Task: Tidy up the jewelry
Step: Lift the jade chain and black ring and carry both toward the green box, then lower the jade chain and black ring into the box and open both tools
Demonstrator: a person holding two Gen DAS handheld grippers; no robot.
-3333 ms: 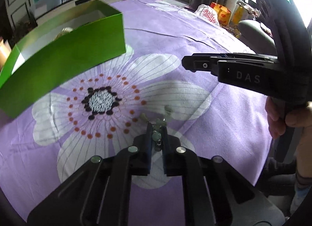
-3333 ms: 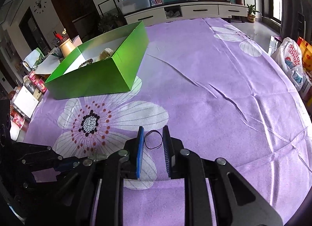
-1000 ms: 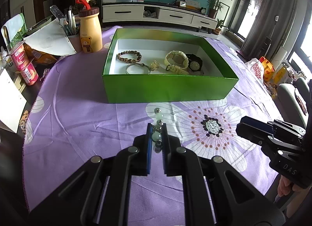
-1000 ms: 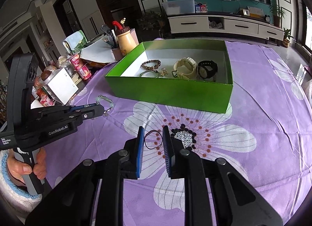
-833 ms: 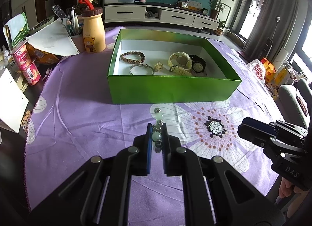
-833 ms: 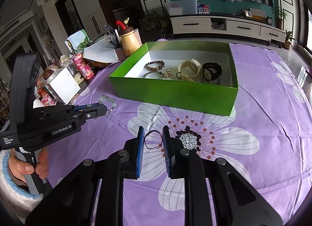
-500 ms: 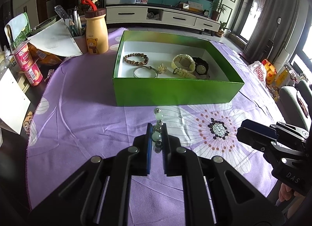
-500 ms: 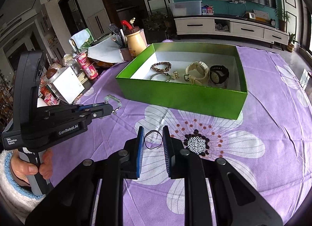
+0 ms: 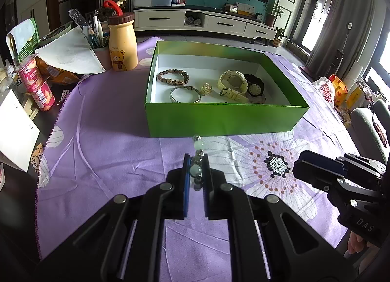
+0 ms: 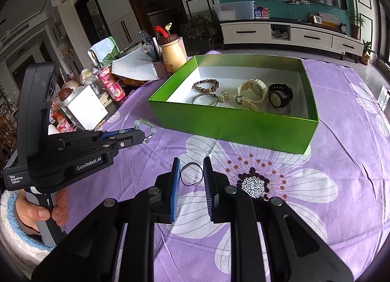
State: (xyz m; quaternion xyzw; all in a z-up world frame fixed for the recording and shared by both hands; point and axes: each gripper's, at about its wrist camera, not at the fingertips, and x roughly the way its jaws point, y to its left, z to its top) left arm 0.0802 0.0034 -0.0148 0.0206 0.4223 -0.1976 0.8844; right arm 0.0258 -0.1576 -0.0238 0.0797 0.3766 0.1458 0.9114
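My left gripper (image 9: 195, 160) is shut on a pale green bead bracelet (image 9: 197, 146) and holds it above the purple cloth, just in front of the green box (image 9: 219, 118). From the right wrist view the bracelet (image 10: 146, 127) hangs from the left gripper (image 10: 140, 136). My right gripper (image 10: 191, 167) is shut on a thin black ring band (image 10: 191, 174); it also shows in the left wrist view (image 9: 302, 165). The box (image 10: 231, 123) holds a brown bead bracelet (image 9: 173, 77), a silver bangle (image 9: 185, 94), a gold piece (image 9: 206, 89), a cream watch (image 9: 232, 83) and a black watch (image 9: 254, 88).
A yellow bear bottle (image 9: 121, 43), a pen holder (image 9: 98, 49), papers (image 9: 70, 55), pink cans (image 9: 36, 87) and a white box (image 9: 14, 131) crowd the table's left side. The purple flowered cloth (image 9: 109, 148) covers the table. A chair (image 9: 370, 126) stands at the right.
Both grippers have come a little nearer the green box with their loads still held. Since 3.3 s ago both swung round to face the box's open side.
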